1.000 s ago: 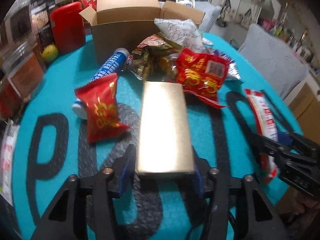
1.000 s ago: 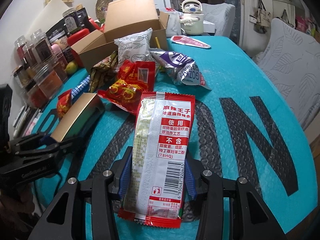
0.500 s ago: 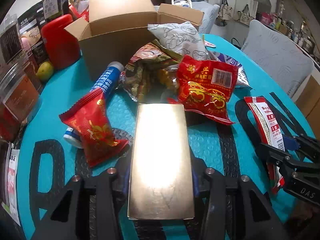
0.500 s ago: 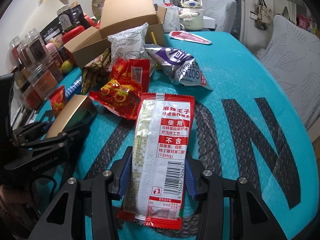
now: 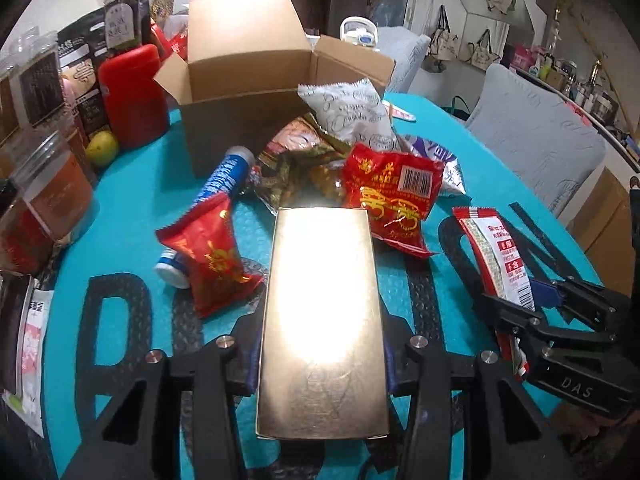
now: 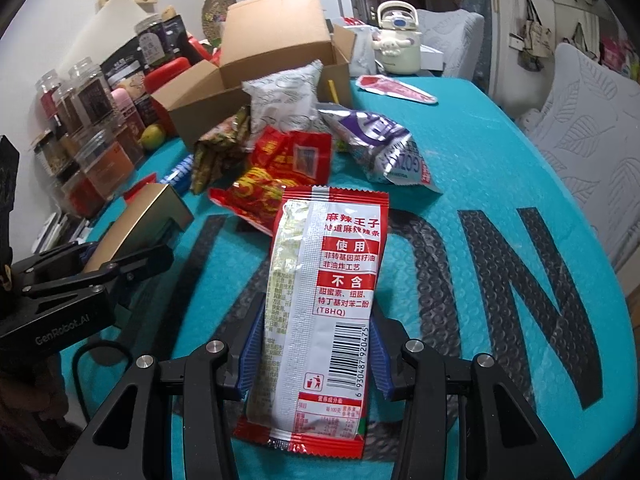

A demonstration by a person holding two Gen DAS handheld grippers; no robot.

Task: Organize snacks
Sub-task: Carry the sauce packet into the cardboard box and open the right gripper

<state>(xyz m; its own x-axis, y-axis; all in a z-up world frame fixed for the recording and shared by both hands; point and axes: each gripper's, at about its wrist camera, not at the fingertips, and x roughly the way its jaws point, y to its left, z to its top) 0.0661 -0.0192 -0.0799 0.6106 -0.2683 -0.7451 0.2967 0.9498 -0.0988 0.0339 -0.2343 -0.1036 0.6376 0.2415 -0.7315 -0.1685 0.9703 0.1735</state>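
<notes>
A shiny gold box (image 5: 322, 312) sits lengthwise between the blue pads of my left gripper (image 5: 320, 356), which is shut on it and holds it just above the teal mat (image 5: 128, 208). The right wrist view shows this box (image 6: 140, 220) raised at the left. My right gripper (image 6: 312, 356) is shut on a long red and white snack packet (image 6: 324, 300), gripped near its lower half. An open cardboard box (image 5: 248, 80) stands at the back of the table behind the snack pile.
Loose snacks lie between the grippers and the carton: a small red bag (image 5: 212, 252), a blue tube (image 5: 224, 172), a red barcode bag (image 5: 392, 196), a white bag (image 5: 352, 112), a purple-silver bag (image 6: 380, 148). Jars (image 5: 48, 200) and a red canister (image 5: 132, 92) line the left edge.
My left gripper's jaws closed onto the gold box and raised it off the mat, toward the camera. The right gripper kept its hold on the packet and stayed put.
</notes>
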